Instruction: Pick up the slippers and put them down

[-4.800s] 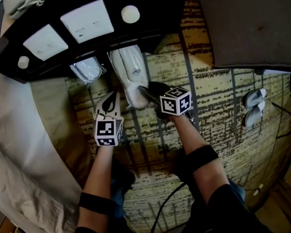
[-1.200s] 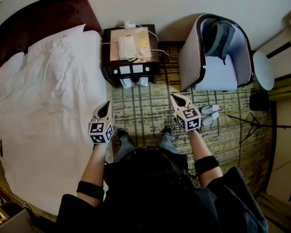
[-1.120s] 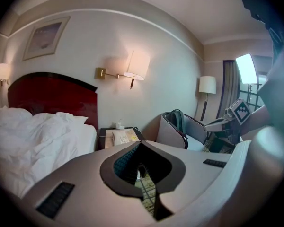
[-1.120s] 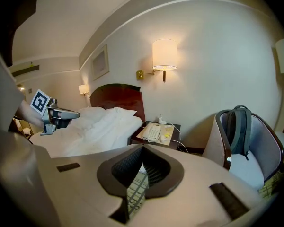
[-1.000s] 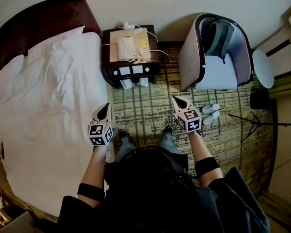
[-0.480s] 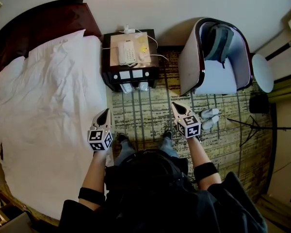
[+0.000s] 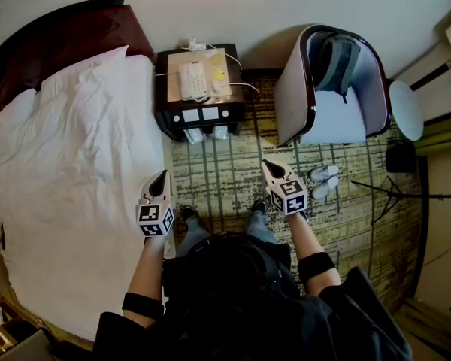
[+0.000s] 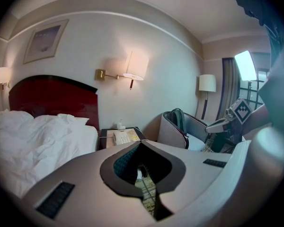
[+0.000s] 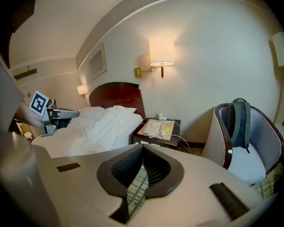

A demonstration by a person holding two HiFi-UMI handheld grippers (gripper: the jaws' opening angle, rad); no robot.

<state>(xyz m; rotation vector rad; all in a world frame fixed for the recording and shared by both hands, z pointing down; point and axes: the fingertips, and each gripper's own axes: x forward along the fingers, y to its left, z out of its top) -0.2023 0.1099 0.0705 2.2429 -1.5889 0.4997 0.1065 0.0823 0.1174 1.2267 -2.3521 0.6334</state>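
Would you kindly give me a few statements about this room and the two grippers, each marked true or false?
1. The left gripper and the right gripper are both shut and hold nothing. True.
2. A backpack sits in the chair. True.
3. The telephone lies on the bed. False: it stands on the nightstand.
4. A pair of slippers lies on the carpet in front of the chair. True.
5. The wall lamp is switched off. False: it is lit.
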